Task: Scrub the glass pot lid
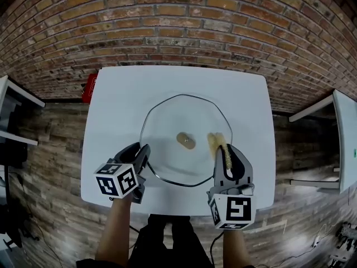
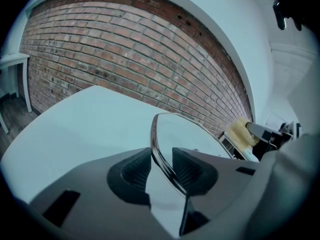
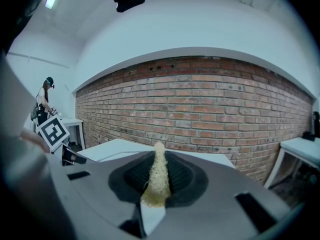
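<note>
At the middle of the scene we list one round clear glass pot lid point(image 1: 167, 124) with a dark metal rim. It lies flat, and a small tan knob point(image 1: 186, 140) faces up at its centre.

Beneath the lid: one white square table point(image 1: 128, 91), bare apart from the lid.

At the lid's near-left rim: the left gripper point(image 1: 143, 153), grey-bodied. Its jaws are partly closed, and the ribbed dark pads point(image 2: 134, 170) are clamped on the lid's edge, which runs between them. Its marker cube point(image 1: 117, 179) bears black-and-white square code patterns.

Over the lid's right half: the right gripper point(image 1: 223, 148), same make. Its jaws are drawn in tight on a yellow fibrous scrubbing pad point(image 1: 216, 142), which stands up between the pads and pokes past the tips, resting on the glass just right of the knob. Its cube point(image 1: 233, 210) carries the same kind of coded squares.

Beyond the lid, off the table's far-left corner: one red object point(image 1: 88, 88), too small for us to identify.

Behind the lid: a red brick wall point(image 1: 178, 27).

Around and below: a floor of dark wood planks point(image 1: 50, 149).
</note>
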A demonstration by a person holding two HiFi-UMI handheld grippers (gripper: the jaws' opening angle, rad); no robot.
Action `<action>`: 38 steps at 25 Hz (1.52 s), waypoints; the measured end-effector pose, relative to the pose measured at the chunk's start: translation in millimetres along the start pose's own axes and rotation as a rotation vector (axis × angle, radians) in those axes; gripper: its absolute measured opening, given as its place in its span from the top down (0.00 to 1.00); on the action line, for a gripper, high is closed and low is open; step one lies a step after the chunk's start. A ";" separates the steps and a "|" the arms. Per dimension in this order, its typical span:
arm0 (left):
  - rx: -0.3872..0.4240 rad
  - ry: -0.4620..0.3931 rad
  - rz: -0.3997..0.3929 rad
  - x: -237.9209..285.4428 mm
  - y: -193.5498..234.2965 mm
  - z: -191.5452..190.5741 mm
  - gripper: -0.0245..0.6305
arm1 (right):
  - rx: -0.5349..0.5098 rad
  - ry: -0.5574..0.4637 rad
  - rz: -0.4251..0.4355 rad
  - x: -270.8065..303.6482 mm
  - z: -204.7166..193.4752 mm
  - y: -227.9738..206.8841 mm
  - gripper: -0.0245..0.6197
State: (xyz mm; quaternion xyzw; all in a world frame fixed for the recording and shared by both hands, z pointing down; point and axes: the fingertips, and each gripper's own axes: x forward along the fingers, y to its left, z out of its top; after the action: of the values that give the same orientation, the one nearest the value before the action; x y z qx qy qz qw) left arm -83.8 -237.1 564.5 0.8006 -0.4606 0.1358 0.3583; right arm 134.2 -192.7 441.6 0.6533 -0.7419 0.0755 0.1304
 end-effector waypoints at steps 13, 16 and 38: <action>-0.007 0.000 -0.003 -2.8 -0.3 -1.8 0.75 | -0.001 -0.033 0.289 76.4 49.1 114.5 0.87; -0.011 -0.001 -0.001 -2.5 -0.8 -2.0 0.75 | -0.004 0.030 0.344 93.9 38.9 135.3 0.87; -0.017 -0.009 0.005 0.7 1.9 2.5 0.76 | -0.097 0.310 0.261 131.9 -48.7 76.3 0.87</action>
State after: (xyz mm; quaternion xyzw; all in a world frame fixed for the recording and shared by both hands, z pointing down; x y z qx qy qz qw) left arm -85.3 -239.9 563.9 0.7969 -0.4654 0.1295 0.3626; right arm 48.6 -293.9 531.0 0.5252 -0.7940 0.1557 0.2635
